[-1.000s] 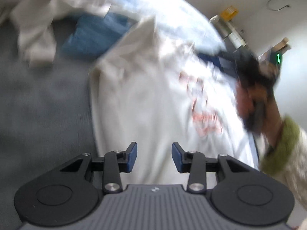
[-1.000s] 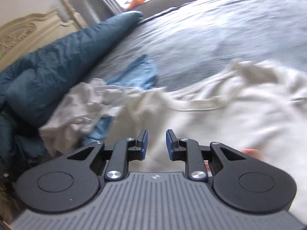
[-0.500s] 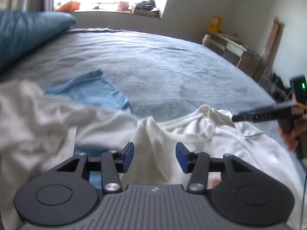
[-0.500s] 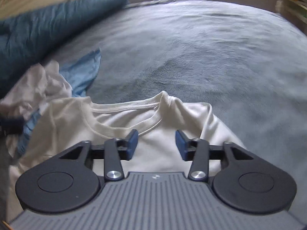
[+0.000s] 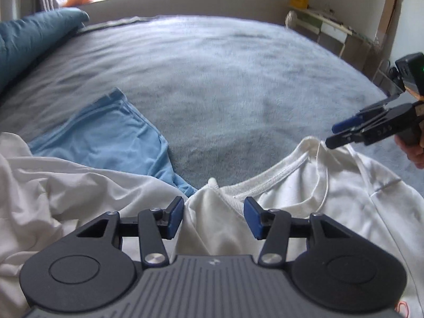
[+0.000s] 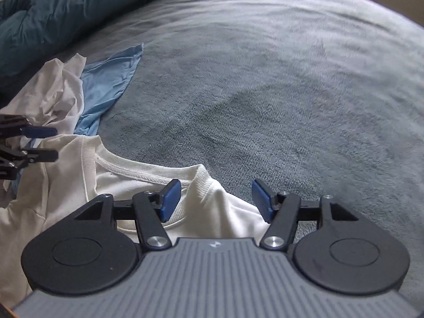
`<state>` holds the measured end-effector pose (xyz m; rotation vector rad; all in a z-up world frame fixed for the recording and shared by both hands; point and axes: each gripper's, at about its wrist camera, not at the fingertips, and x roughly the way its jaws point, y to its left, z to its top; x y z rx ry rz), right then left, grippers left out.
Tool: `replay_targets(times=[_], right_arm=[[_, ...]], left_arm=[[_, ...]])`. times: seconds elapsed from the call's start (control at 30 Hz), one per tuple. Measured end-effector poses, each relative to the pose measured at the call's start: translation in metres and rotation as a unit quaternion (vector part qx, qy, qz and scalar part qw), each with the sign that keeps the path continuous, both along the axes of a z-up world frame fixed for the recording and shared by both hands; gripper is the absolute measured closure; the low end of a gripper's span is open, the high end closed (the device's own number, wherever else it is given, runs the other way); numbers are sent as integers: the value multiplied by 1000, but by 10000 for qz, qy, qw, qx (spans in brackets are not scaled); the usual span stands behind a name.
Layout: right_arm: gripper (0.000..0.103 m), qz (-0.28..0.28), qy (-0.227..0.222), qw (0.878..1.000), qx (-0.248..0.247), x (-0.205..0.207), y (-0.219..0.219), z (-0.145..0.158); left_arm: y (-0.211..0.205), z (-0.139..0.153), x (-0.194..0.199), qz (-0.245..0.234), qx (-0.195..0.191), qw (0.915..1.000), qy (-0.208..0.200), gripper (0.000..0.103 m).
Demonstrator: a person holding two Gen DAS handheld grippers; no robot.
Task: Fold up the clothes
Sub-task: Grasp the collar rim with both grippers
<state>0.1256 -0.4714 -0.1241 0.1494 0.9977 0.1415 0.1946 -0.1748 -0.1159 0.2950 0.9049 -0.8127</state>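
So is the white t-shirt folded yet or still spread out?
Spread out: the white t-shirt lies flat on the bed, collar open, shoulders apart.

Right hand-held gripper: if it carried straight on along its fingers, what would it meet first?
Probably the white T-shirt, at its collar and shoulder, lying between the opening jaws of the right hand-held gripper; depth is uncertain.

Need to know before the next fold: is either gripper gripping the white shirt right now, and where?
Nothing is held. The left gripper stands open over the white shirt collar; the right gripper jaws are opening at the other shoulder.
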Motion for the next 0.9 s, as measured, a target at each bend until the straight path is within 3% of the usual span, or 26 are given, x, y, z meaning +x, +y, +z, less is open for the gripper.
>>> replay_targets(times=[0.17,0.33,0.4,0.47,0.57,0.67,0.9], right_arm=[[44,188,28,9995,245,5,-1,-8],[46,312,-97,9994,-88,8,10,-18],[51,372,-63,9989,-264,10,17,-22],[72,469,10,9976,-505,12,26,-27],[87,633,-18,9942,-871,10,41,-30],[94,540,-139,9931,-1032,4,45,-25],[96,281,-477,9957,-744,-28,41,5]], left_arm=[[-13,-4,-1,-403,284,9988,-64,57],[-20,-9,-7,-584,625,9960,-265,71],[-20,-9,-8,-547,645,9959,-315,76],[-21,-9,-9,-514,663,9957,-384,81],[-22,-9,-10,-460,696,9952,-503,89],[-19,-1,-16,-419,612,9955,-589,92],[-14,26,-44,-571,496,9935,-852,94]])
